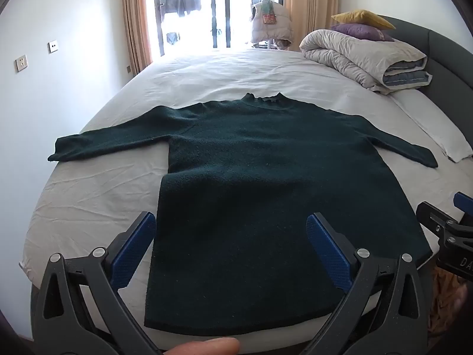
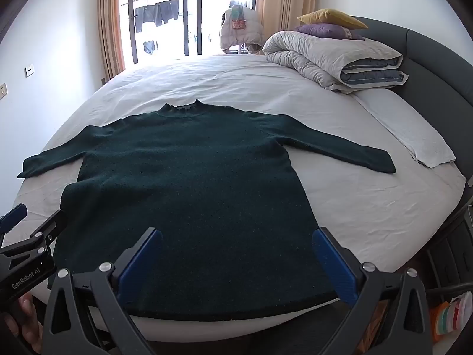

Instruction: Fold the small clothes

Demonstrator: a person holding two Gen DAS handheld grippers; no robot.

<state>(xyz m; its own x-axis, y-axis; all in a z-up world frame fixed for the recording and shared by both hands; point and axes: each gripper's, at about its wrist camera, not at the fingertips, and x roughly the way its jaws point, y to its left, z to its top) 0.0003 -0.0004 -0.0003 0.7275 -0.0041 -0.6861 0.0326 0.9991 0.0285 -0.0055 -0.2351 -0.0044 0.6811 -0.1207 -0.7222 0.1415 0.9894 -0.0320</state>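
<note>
A dark green sweater (image 1: 251, 177) (image 2: 183, 183) lies flat on the bed, front down or up I cannot tell, collar far, hem at the near edge, both sleeves spread out sideways. My left gripper (image 1: 232, 233) hovers open above the hem's left part, nothing between its blue pads. My right gripper (image 2: 236, 248) hangs open over the hem's right part, also holding nothing. Each gripper shows at the edge of the other's view: the right gripper (image 1: 452, 230) and the left gripper (image 2: 26, 236).
The bed (image 1: 88, 201) (image 2: 369, 213) has a white sheet. A folded grey duvet (image 1: 363, 59) (image 2: 334, 59) with yellow and purple pillows sits far right by the dark headboard (image 2: 437, 59). A white towel (image 2: 414, 136) lies at the right. Curtained glass doors stand beyond.
</note>
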